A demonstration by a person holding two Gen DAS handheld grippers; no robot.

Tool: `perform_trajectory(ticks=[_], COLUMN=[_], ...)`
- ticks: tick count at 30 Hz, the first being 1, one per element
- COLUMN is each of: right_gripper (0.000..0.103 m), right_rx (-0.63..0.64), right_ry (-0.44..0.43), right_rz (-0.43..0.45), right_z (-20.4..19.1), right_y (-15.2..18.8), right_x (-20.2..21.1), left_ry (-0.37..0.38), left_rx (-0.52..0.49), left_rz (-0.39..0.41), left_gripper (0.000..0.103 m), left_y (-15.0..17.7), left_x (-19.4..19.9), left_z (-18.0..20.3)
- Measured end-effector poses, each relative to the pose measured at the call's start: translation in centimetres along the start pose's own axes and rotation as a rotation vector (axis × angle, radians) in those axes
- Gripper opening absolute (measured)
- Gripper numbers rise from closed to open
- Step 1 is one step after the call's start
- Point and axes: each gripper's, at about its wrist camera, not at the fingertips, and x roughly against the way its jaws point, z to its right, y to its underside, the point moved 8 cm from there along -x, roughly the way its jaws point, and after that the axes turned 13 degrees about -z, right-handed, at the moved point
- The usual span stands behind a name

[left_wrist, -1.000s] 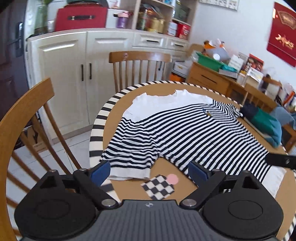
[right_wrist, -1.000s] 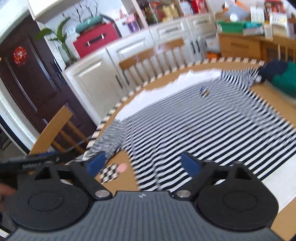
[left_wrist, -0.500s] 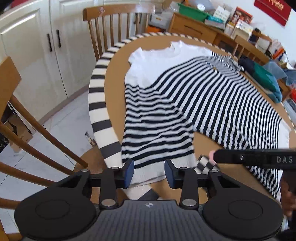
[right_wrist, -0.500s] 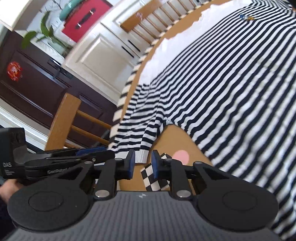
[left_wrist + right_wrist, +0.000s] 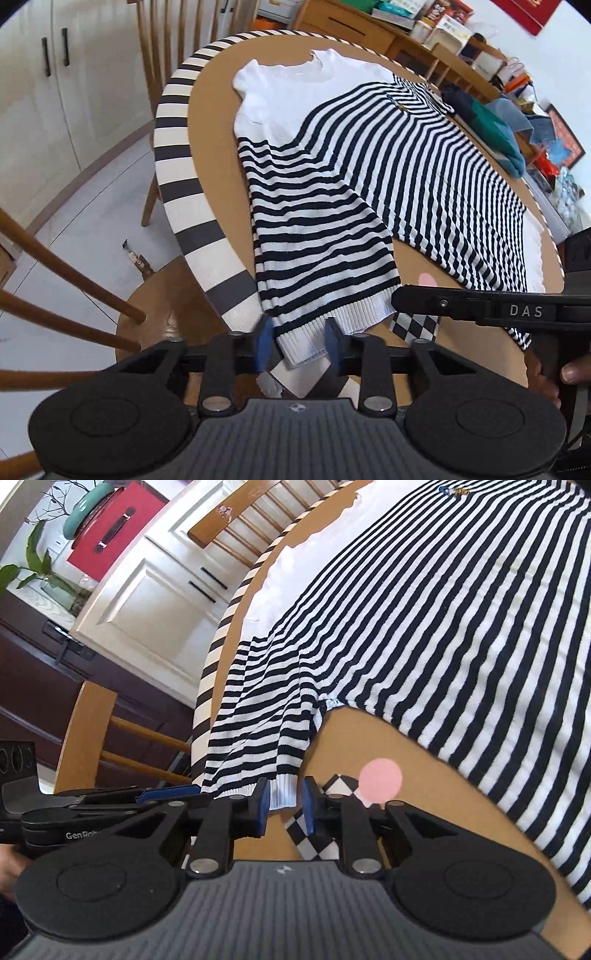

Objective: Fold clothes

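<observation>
A navy-and-white striped sweater (image 5: 406, 166) lies flat on a round brown table (image 5: 210, 122), its left sleeve (image 5: 321, 240) running towards me. The sleeve's white ribbed cuff (image 5: 332, 321) sits at the near table edge. My left gripper (image 5: 298, 343) is shut on the cuff's left corner. In the right wrist view the same cuff (image 5: 282, 794) stands between the blue pads of my right gripper (image 5: 284, 805), whose jaws are closing on it. The right gripper's finger (image 5: 443, 304) crosses the left wrist view beside the cuff.
A checkered marker (image 5: 413, 326) and a pink dot (image 5: 380, 779) lie on the table by the cuff. The table has a black-and-white striped rim (image 5: 173, 155). Wooden chairs stand at the far side (image 5: 177, 37) and near left (image 5: 55, 277). Folded dark and green clothes (image 5: 491, 125) lie far right.
Both grippers came down and forward to the sleeve's end at the near table edge. Their jaws went from wide open to closed around the white cuff.
</observation>
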Motion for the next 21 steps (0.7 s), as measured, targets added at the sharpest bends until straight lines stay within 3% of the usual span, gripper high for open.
perform_trajectory(ticks=[2, 5, 9, 14, 17, 21], right_gripper=[0.005, 0.004, 0.004, 0.004, 0.004, 0.011], right_rx=[-0.011, -0.038, -0.068, -0.233, -0.325, -0.423], right_ry=[0.016, 0.013, -0.048, -0.207, -0.215, -0.194], right_rz=[0.003, 0.017, 0.04, 0.074, 0.077, 0.057], right_z=[-0.4, -0.7, -1.8, -0.8, 2.3, 7.0], right_y=[0.3, 0.3, -1.0, -5.7, -9.0, -12.5], right_x=[-0.4, -0.1, 1.7, 4.5, 5.1, 4.6], left_ry=[0.025, 0.064, 0.12, 0.155, 0.122, 0.087], left_rx=[0.014, 0.038, 0.08, 0.109, 0.094, 0.057], left_rz=[-0.012, -0.011, 0.066, 0.155, 0.179, 0.139], left_gripper=[0.004, 0.003, 0.003, 0.003, 0.003, 0.003], left_y=[0.0, -0.3, -2.8, -10.6, -16.3, -22.4], left_x=[-0.2, 0.3, 3.3, 5.5, 4.2, 0.0], left_z=[0.0, -0.1, 0.1, 2.2, 4.1, 6.7])
